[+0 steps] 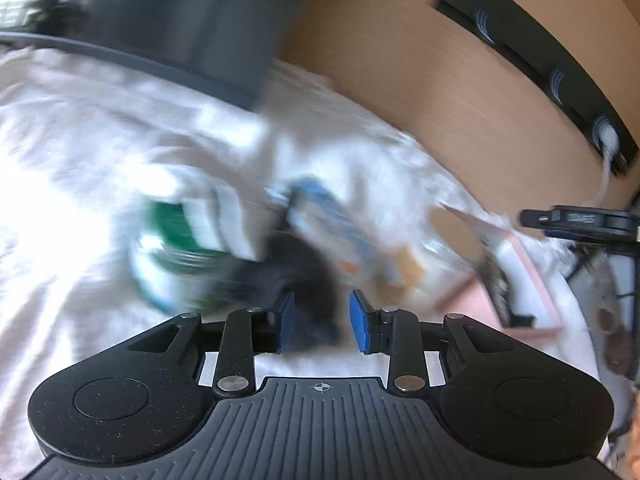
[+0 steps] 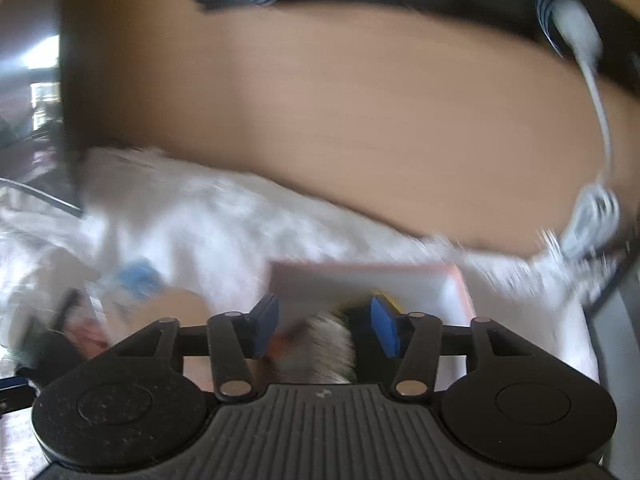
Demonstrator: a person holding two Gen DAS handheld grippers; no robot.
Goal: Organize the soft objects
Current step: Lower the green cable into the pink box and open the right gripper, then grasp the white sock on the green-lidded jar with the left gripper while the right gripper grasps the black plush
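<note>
A white, rumpled cloth [image 1: 80,140] covers the surface, with a tan wooden panel [image 1: 400,60] rising behind it and a dark strip [image 1: 540,60] running along the panel's top. Both views are smeared by motion blur.

On the cloth lies a loose cluster of soft things — a green-and-white item [image 1: 176,236], a dark cloth piece [image 1: 288,268] and a blue-and-white packet [image 1: 328,216] — touching or overlapping one another. To their right sits a pink-rimmed box [image 2: 460,288], white inside.

The left tool [image 1: 322,322] hangs just over the near edge of the dark cloth piece, its blue pads apart and pressing on nothing. The right tool [image 2: 326,326] stands released over the box; a grey striped, fuzzy thing [image 2: 324,352] lies between its parted pads, which do not press on it. Something yellow [image 2: 384,294] shows in the box behind the right pad, too blurred to identify.
</note>
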